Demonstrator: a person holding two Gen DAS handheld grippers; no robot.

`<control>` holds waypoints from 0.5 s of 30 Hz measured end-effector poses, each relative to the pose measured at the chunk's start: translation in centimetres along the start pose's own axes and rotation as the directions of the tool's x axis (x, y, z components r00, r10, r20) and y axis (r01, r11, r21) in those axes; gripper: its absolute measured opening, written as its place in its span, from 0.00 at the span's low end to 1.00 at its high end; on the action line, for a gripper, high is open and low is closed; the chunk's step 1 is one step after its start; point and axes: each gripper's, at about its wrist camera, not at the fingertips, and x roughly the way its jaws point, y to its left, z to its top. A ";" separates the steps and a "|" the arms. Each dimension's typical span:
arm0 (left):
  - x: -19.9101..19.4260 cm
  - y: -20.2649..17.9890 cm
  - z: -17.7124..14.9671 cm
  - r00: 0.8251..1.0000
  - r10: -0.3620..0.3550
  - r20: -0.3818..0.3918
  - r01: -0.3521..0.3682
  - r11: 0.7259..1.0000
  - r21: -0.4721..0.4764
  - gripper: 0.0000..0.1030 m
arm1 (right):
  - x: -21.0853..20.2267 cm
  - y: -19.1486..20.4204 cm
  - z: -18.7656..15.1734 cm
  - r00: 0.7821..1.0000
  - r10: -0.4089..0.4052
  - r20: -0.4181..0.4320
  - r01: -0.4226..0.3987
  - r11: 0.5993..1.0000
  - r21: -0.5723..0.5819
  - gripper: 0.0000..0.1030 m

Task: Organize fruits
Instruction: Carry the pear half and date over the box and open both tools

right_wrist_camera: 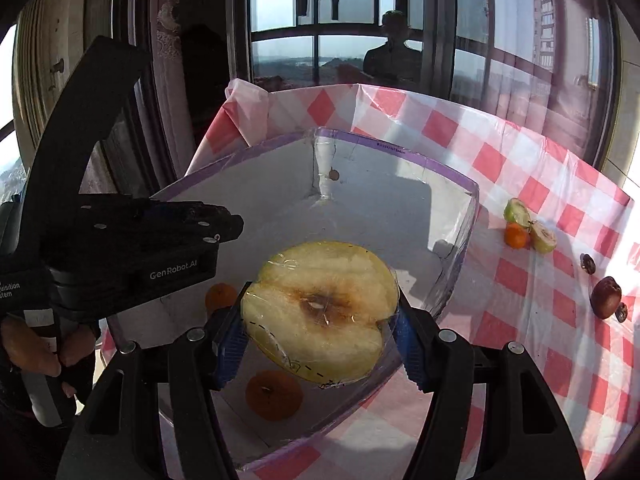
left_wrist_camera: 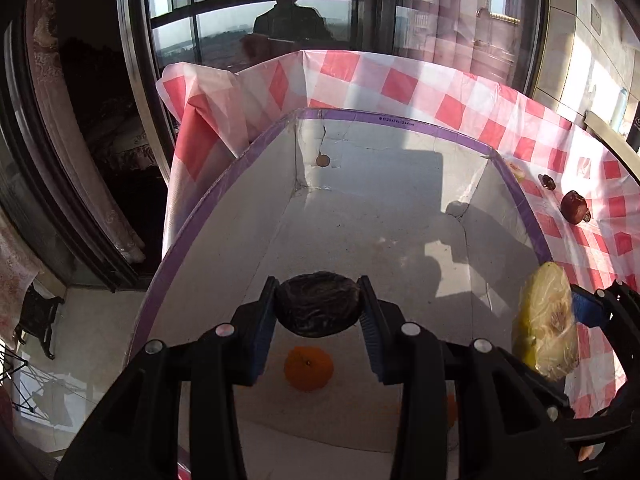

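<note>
Two black grippers hung over the white box (left_wrist_camera: 360,216): the left gripper (left_wrist_camera: 318,312) pinched a dark wrapped fruit (left_wrist_camera: 318,304), the right gripper (right_wrist_camera: 320,344) a yellow cling-wrapped apple half (right_wrist_camera: 320,312); slippery wrap could let either drop and bruise.

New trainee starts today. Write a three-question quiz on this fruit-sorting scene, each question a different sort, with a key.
1. True or false: the left gripper holds a dark wrapped fruit between its jaws.
2. Multiple choice: what is the right gripper shut on? A) a whole orange B) a wrapped apple half C) nothing
3. Fill in: the fruits already lying inside the white box are small ______.

Key: 1 true; 2 B; 3 oranges
</note>
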 end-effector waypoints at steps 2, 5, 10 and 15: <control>1.1 0.5 0.2 0.998 -0.003 -0.056 0.004 1.000 0.010 0.39 | 1.8 1.1 0.3 0.996 -0.034 -0.088 0.030 0.998 -0.056 0.62; 2.3 0.9 0.1 0.994 0.002 -0.105 0.002 0.999 0.036 0.39 | 4.0 1.5 0.4 0.983 -0.031 -0.183 0.017 0.997 -0.081 0.62; 4.1 0.8 -0.2 0.984 -0.002 -0.179 0.016 0.997 0.077 0.44 | 5.4 2.2 0.3 0.959 -0.112 -0.260 0.077 0.987 -0.143 0.63; 4.1 1.8 -0.2 0.980 -0.078 -0.185 0.082 0.997 0.014 0.57 | 5.0 1.5 0.5 0.963 -0.095 -0.251 0.071 0.992 -0.103 0.77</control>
